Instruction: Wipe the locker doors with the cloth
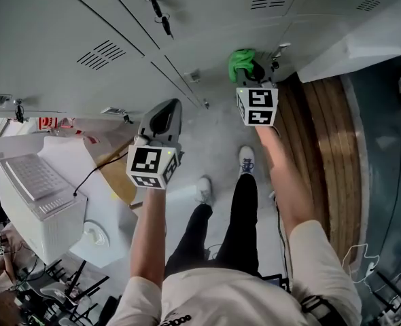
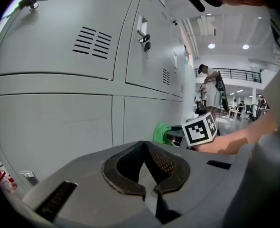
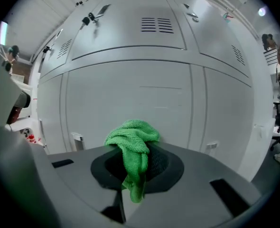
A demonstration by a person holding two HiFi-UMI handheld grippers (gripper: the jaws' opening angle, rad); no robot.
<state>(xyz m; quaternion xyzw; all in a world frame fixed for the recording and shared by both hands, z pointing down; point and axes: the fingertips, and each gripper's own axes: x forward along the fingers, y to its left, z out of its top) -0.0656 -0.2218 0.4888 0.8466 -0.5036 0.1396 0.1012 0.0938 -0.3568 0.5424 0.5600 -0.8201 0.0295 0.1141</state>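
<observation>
Green microfibre cloth bunching between jaws of right hand-held gripper, clamped firmly, tail hanging down. Cloth sitting just beside pale grey metal locker doors, at lower panel; contact not clear. Left hand-held gripper closed, carrying nothing, idling off to side. Judgement: pressing wad flat, sweeping in overlapping passes, steering round dangling dark keys is looking wisest.

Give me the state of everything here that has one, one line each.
left gripper: shut, empty
right gripper: shut on the green cloth
green cloth: bunched, clamped in the right gripper
locker doors: closed
key: hanging from an upper door
</observation>
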